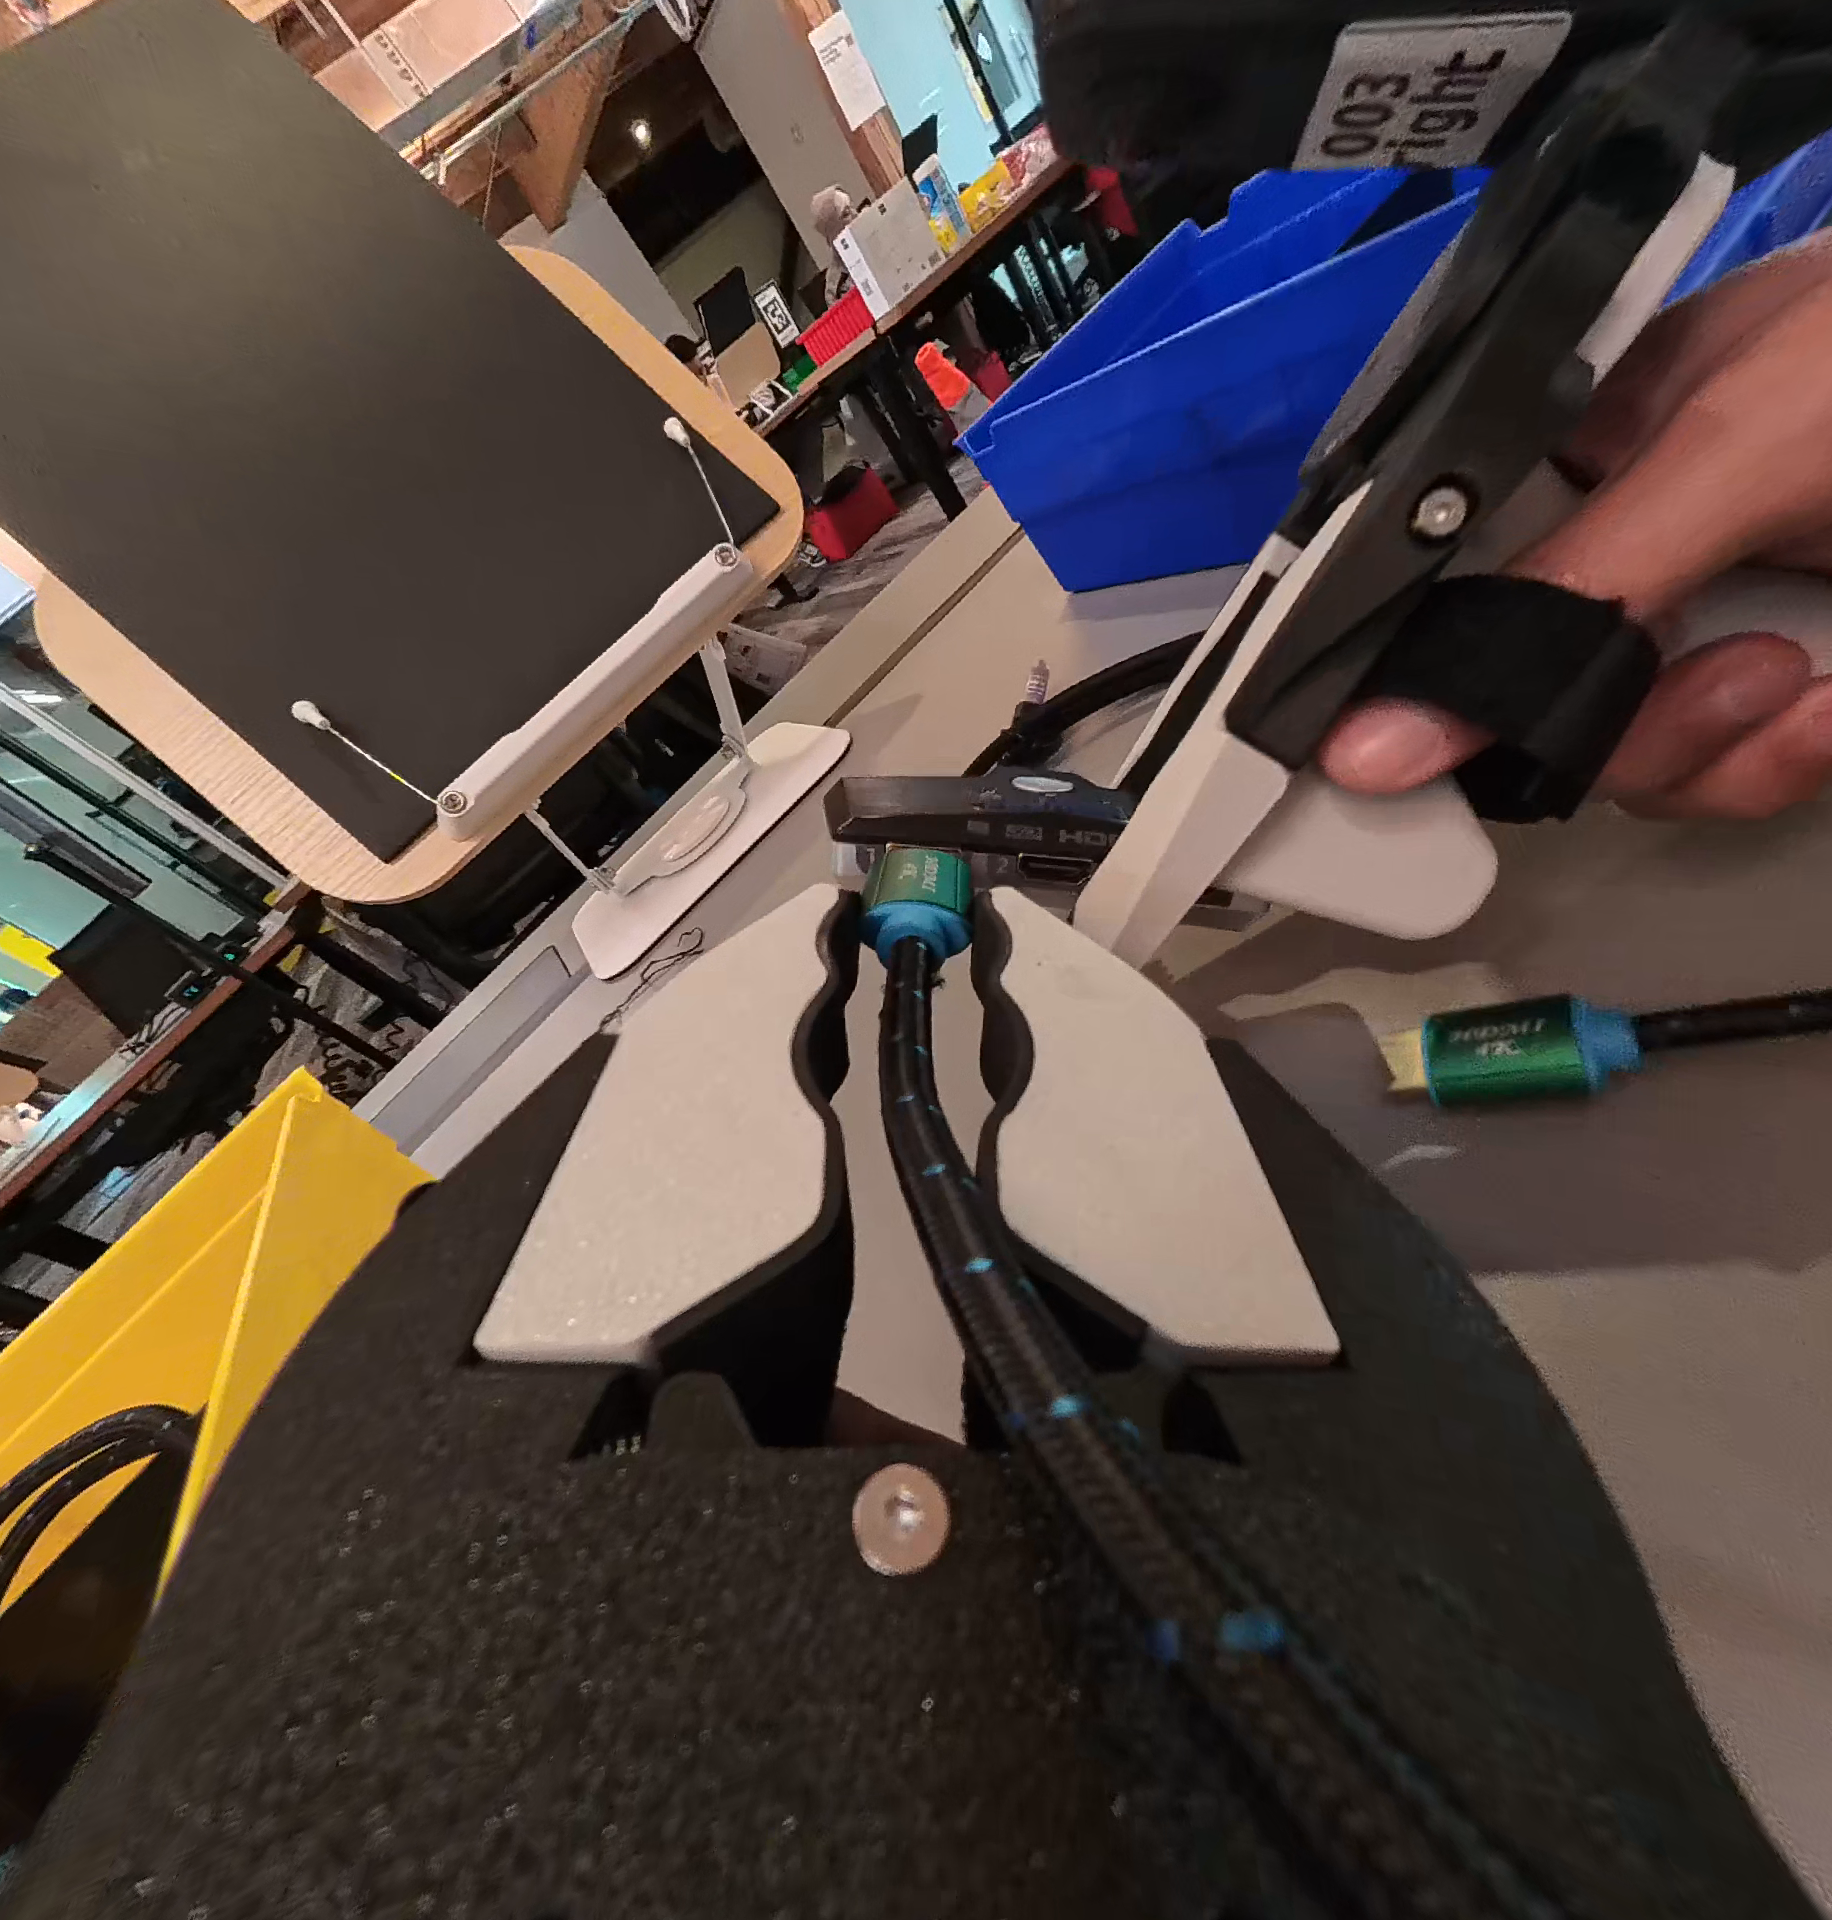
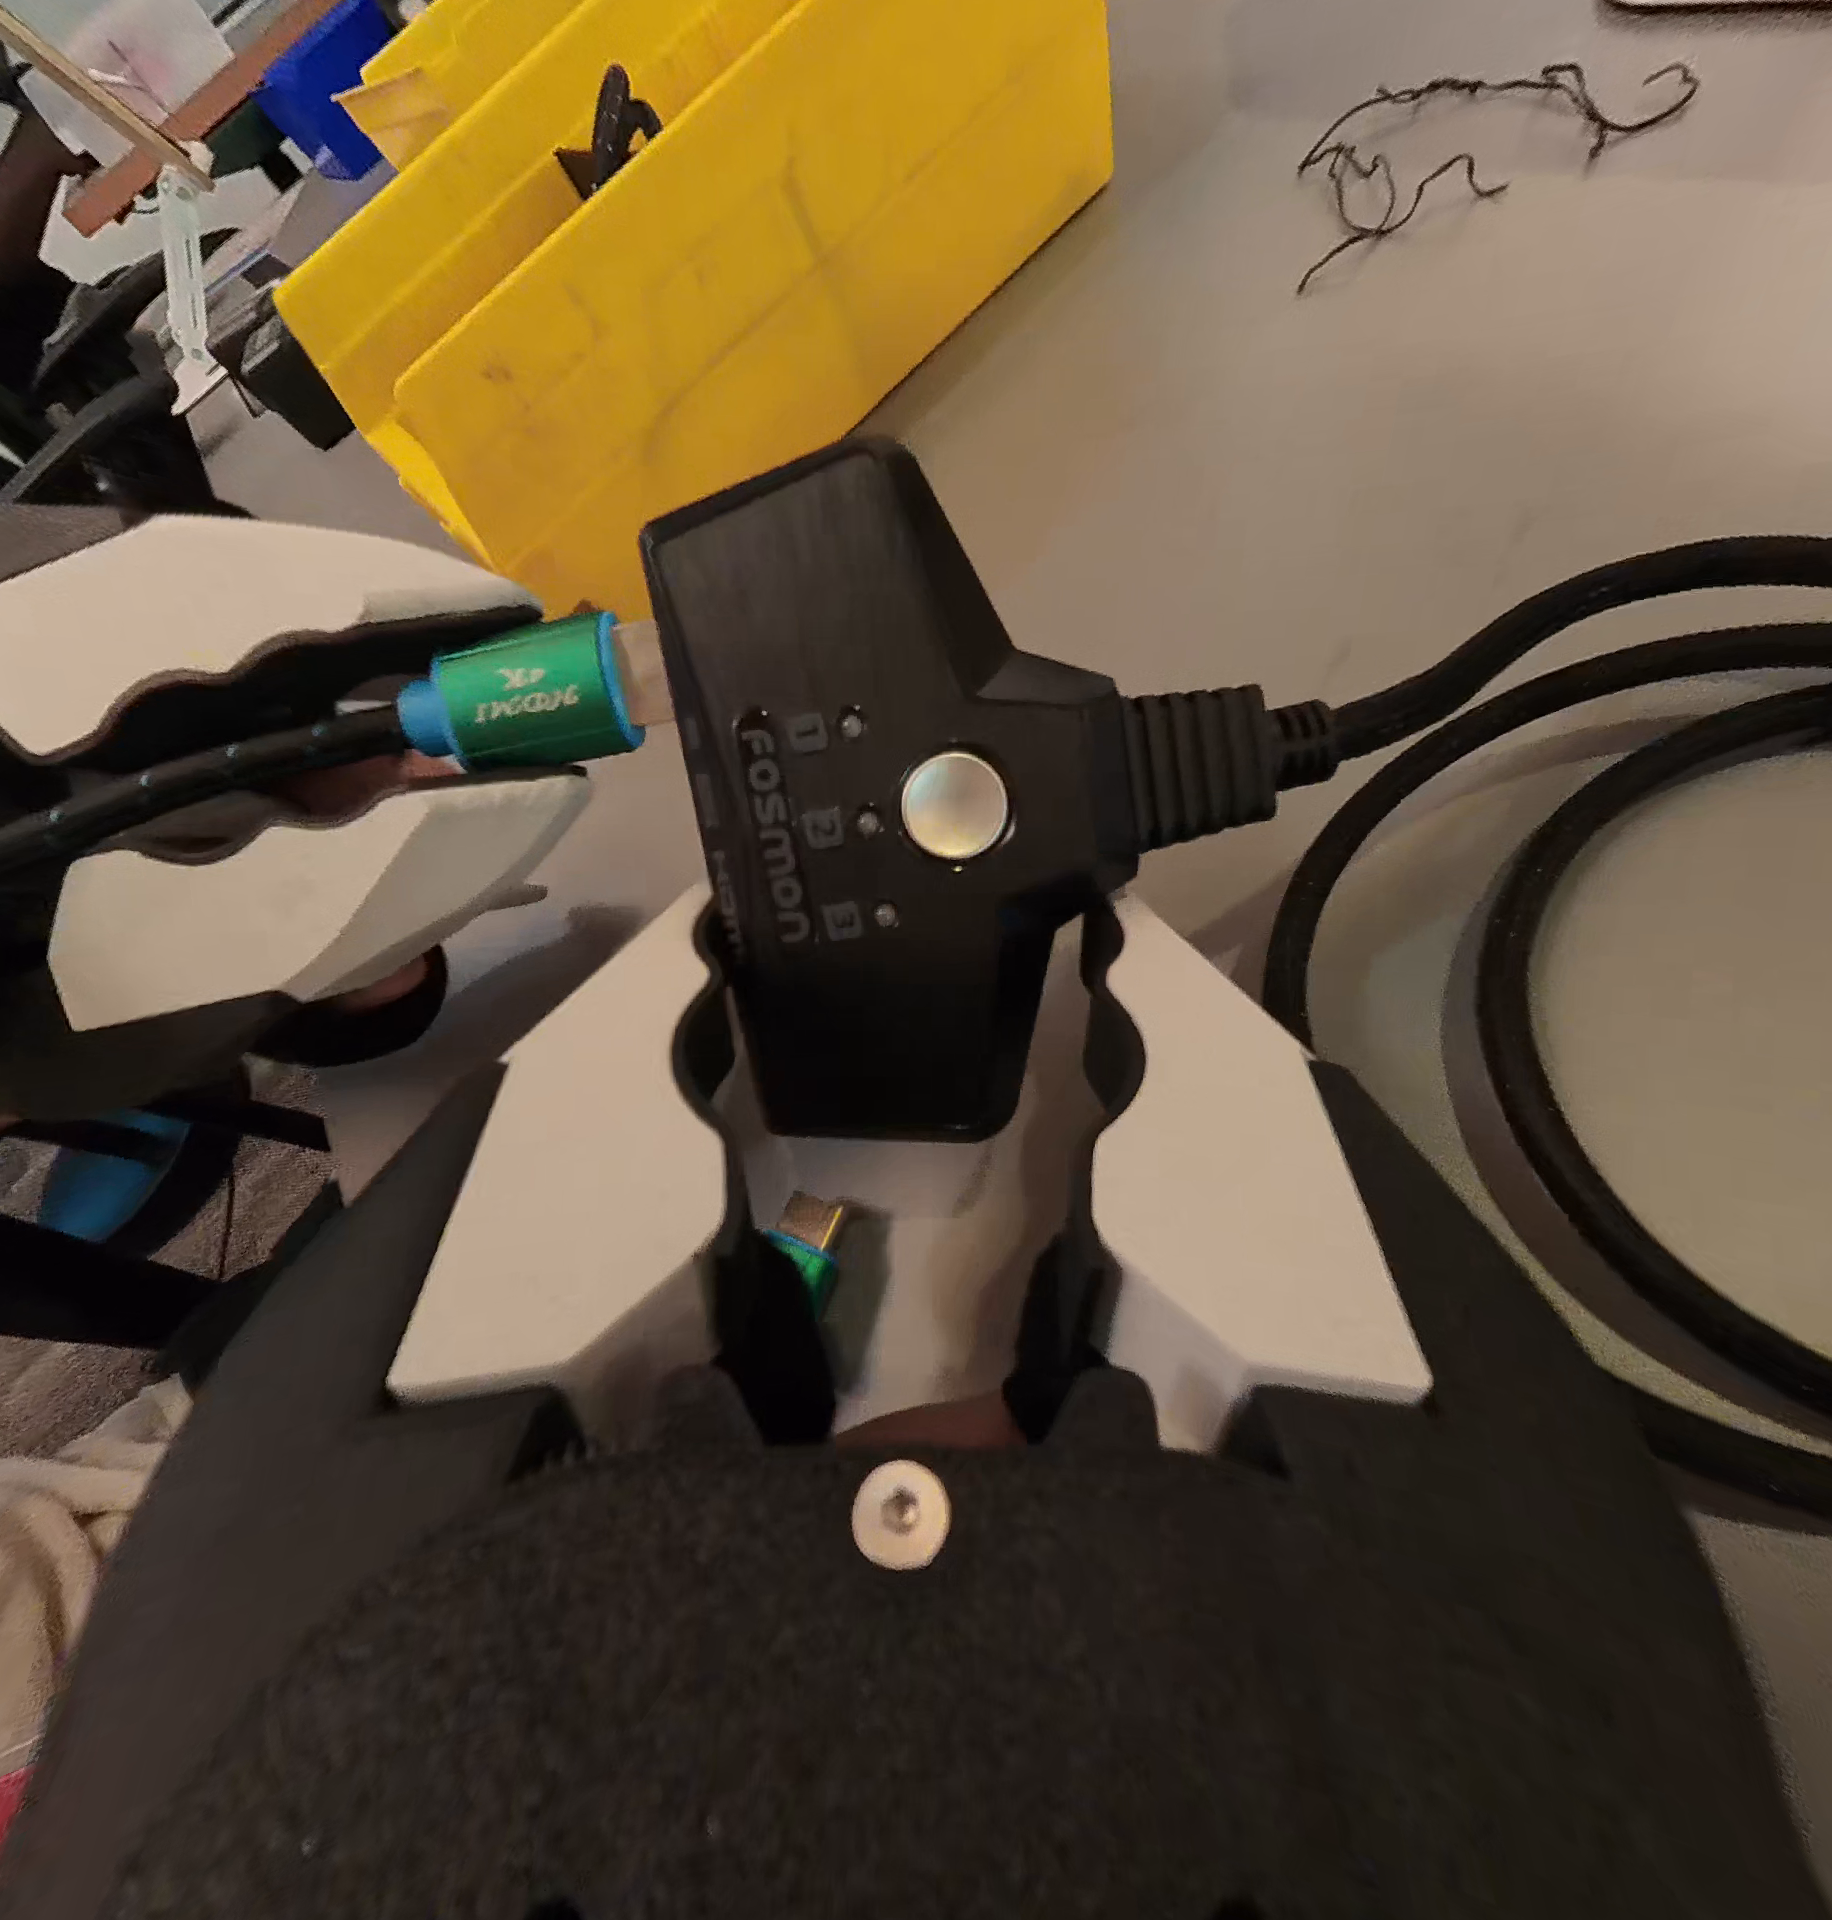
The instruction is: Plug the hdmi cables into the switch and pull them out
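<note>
One black switch [image 2: 870, 790], three numbered lights

your left gripper [image 2: 538, 717] fills the space at the switch's [image 2: 850, 790] port side, and the yellow bin [image 2: 746, 260] stands close behind it. your right gripper [image 2: 891, 1029] blocks the near end. the coiled black cable [image 2: 1514, 935] crowds the right. beyond the switch, open table [image 2: 1359, 416] lies free, save a loose thread [image 2: 1463, 145].
</note>
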The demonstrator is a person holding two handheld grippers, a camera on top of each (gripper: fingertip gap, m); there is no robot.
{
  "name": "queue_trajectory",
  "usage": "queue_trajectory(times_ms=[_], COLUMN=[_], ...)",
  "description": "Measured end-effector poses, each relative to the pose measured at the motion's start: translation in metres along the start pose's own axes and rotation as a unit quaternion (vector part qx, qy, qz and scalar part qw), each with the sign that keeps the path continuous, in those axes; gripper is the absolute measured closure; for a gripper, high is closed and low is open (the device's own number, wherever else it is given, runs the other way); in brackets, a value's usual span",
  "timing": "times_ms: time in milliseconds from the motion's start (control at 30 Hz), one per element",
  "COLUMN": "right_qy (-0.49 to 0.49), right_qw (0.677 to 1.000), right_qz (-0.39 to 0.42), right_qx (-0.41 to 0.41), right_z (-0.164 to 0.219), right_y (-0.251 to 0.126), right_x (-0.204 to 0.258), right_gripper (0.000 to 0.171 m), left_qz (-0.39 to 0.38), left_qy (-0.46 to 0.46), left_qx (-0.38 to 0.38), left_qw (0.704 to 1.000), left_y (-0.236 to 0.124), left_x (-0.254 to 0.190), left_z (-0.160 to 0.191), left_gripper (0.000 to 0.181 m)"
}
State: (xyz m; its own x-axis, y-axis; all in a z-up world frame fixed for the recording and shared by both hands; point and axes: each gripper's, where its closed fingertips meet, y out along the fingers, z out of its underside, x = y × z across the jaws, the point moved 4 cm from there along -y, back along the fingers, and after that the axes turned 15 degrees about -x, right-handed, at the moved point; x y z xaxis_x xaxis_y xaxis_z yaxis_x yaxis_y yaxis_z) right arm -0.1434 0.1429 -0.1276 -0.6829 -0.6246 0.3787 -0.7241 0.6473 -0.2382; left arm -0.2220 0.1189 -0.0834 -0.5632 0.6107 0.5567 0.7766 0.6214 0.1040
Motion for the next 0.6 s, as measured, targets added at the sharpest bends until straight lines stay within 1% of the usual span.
queue_trajectory(times_ms=[33, 67, 133, 200, 300, 600], right_qy=[-0.003, -0.005, -0.025, -0.062, -0.102, -0.109], right_qw=[1.000, 1.000, 1.000, 0.998, 0.994, 0.993], right_qz=[-0.002, -0.002, 0.008, 0.008, 0.028, 0.032], right_qx=[0.000, 0.001, 0.008, 0.014, 0.028, 0.043], right_z=[-0.0007, -0.0011, -0.0015, -0.0028, -0.0002, 0.0055], right_y=[0.0006, 0.0006, 0.0002, -0.0012, 0.0002, -0.0016], right_x=[-0.0004, 0.0003, 0.0009, 0.0050, 0.0078, 0.0058], right_gripper=[0.105, 0.113, 0.114, 0.116, 0.117, 0.117], left_qz=[-0.001, -0.001, -0.001, -0.016, -0.017, -0.002], left_qy=[0.002, 0.000, -0.009, -0.018, -0.009, 0.006], left_qx=[0.002, 0.003, 0.002, -0.002, -0.006, -0.010], left_qw=[1.000, 1.000, 1.000, 1.000, 1.000, 1.000], left_y=[-0.0003, -0.0004, -0.0014, -0.0025, -0.0019, 0.0007], left_x=[0.0008, 0.0015, 0.0030, 0.0066, 0.0072, 0.0036], left_z=[0.0009, 0.0016, 0.0026, 0.0016, -0.0001, -0.0032], left_gripper=[0.161, 0.161, 0.160, 0.160, 0.161, 0.161])
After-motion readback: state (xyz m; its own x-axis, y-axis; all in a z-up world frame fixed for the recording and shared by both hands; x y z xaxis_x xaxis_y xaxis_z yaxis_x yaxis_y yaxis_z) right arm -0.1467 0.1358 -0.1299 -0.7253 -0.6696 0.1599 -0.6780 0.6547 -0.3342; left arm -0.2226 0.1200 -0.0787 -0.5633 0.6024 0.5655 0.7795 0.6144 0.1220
